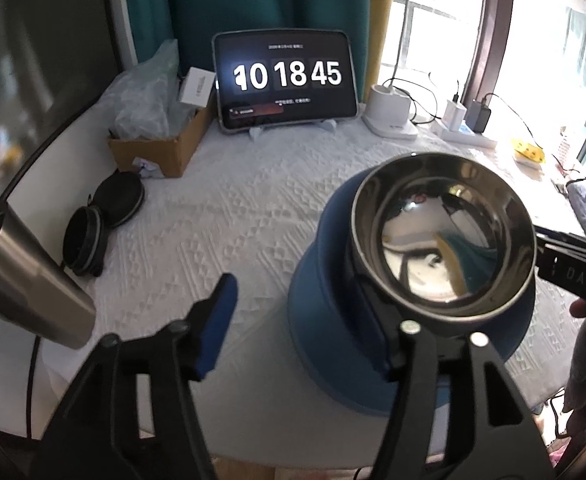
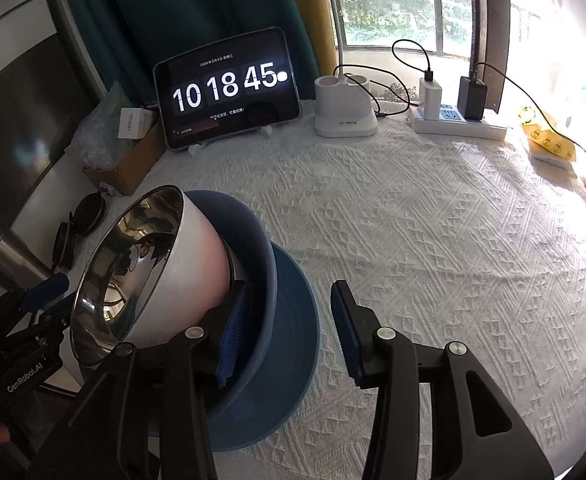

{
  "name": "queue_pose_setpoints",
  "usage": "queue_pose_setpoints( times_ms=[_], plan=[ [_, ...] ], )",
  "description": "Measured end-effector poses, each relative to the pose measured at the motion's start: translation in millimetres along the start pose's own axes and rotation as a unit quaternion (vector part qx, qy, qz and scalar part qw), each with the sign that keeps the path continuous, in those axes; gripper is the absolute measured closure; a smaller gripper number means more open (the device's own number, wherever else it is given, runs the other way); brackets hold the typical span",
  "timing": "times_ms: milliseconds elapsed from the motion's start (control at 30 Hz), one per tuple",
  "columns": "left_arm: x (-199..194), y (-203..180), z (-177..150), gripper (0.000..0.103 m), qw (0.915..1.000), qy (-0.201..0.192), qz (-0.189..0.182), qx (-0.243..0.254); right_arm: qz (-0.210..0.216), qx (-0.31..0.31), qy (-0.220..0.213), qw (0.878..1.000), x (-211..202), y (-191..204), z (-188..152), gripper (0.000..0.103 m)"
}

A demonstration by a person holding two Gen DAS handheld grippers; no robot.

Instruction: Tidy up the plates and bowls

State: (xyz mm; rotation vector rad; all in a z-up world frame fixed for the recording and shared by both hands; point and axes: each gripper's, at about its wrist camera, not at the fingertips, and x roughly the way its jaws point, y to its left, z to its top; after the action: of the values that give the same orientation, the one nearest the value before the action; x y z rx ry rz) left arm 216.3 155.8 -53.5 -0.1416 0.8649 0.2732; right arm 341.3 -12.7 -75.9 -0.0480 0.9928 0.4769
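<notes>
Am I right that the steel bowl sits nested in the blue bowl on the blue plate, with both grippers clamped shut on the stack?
Not quite. The steel bowl, blue bowl and blue plate are stacked as you say, but the left gripper and right gripper are open, as each wrist view shows.

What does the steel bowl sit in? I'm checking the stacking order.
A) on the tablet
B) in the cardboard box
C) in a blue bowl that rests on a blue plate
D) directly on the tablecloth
C: the steel bowl nests in the blue bowl, which sits on the blue plate.
</notes>
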Motion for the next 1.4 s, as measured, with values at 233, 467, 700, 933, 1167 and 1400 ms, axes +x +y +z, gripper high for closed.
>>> queue_pose_setpoints(
  times_ms=[233,467,700,933,1167,1400],
  plan=[
    [-10,4,-5,0.032,0.9999,-0.009,-0.002,-0.007,-0.002,0.001,-0.006,1.0,-8,-1,-3,0.056],
    [-24,-1,-11,0.03,0.9995,-0.025,-0.015,-0.007,-0.007,-0.002,-0.016,1.0,-19,1,-6,0.056],
    [-43,-7,-17,0.03,0.9977,-0.054,-0.04,-0.005,-0.013,-0.008,-0.03,0.999,-33,3,-9,0.056],
    [-71,-13,-24,0.03,0.9924,-0.114,-0.046,0.007,-0.028,-0.022,-0.056,0.998,-54,9,-15,0.056],
    [-93,-17,-32,0.03,0.9848,-0.16,-0.068,0.006,-0.04,-0.036,-0.082,0.995,-79,12,-20,0.056],
    [-121,-30,-38,0.03,0.9724,-0.219,-0.077,0.027,-0.055,-0.045,-0.12,0.99,-113,9,-30,0.056]
  ],
)
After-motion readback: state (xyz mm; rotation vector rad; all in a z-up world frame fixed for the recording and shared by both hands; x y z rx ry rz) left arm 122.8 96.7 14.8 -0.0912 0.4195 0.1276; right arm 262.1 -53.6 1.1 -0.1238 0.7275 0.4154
